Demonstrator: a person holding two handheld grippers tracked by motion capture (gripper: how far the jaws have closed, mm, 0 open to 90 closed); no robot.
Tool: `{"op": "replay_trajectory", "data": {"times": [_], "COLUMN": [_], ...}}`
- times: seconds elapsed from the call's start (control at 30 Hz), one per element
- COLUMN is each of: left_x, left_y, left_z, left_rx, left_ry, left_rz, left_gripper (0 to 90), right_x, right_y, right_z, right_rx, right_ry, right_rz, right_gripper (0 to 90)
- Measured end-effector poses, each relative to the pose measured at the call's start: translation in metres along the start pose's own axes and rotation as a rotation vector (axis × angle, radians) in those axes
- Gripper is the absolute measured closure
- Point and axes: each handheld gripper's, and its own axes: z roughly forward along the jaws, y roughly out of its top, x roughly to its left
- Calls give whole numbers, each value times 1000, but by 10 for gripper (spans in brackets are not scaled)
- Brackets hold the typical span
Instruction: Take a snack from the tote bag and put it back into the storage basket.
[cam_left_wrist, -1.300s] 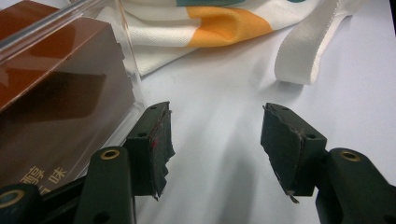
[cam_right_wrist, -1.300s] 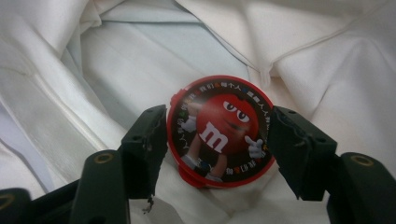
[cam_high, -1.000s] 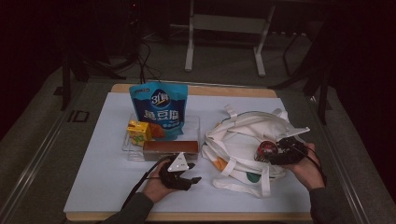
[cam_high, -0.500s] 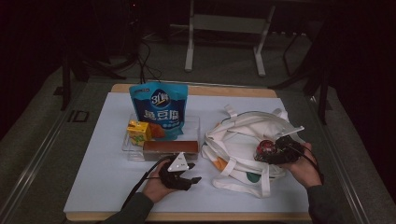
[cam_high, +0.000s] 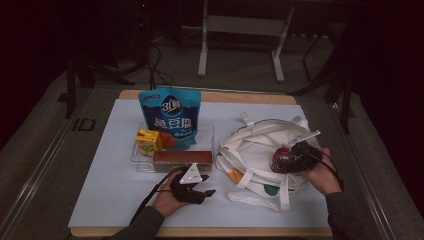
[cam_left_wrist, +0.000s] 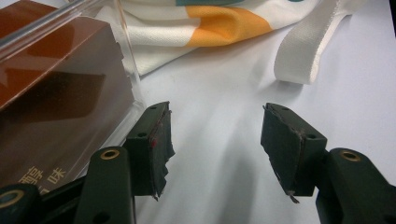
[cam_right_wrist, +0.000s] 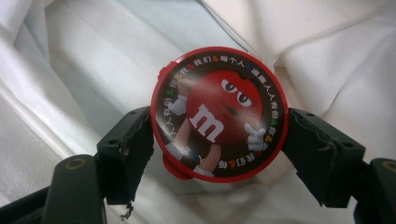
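A round red candy tin (cam_right_wrist: 217, 114) with a red cartoon figure on its lid sits between the jaws of my right gripper (cam_right_wrist: 217, 135), which press on its two sides. In the high view this tin (cam_high: 281, 159) and my right gripper (cam_high: 289, 158) hang over the mouth of a white tote bag (cam_high: 255, 145) at the right of the table. My left gripper (cam_high: 209, 184) rests low on the white mat, open with nothing in it. Its jaws (cam_left_wrist: 215, 135) point at bare mat between a clear tray's corner (cam_left_wrist: 133, 79) and a bag strap (cam_left_wrist: 303, 51).
The clear tray (cam_high: 137, 160) at mid-table holds a long brown box (cam_high: 182, 159), a yellow carton (cam_high: 148, 141) and a tall blue pouch (cam_high: 170, 117). White mat (cam_high: 110, 190) lies bare at the front left. The table's wooden edge (cam_high: 200, 232) runs along the front.
My right gripper with the tin has edged slightly left over the bag. The left gripper has stayed where it was.
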Motion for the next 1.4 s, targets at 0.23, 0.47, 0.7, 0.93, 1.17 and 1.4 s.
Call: {"op": "replay_trajectory", "data": {"times": [0.23,0.47,0.7,0.93,1.17,1.4], "left_x": [0,0,0,0,0,0], "left_y": [0,0,0,0,0,0], "left_z": [0,0,0,0,0,0], "left_rx": [0,1,2,2,3,5], "left_ry": [0,0,0,0,0,0], "left_rz": [1,2,2,2,3,4], "left_gripper": [430,430,430,430,430,430], "right_x": [-5,-2,0,-3,-7,-7], "right_y": [5,8,14,15,14,15], "right_z": [3,8,12,11,16,19], "right_rx": [27,38,34,47,67,90], "right_ry": [24,13,-28,-3,21,39], "right_rz": [-48,-41,58,-8,-14,-8], "right_gripper": [225,245,243,224,221,246]}}
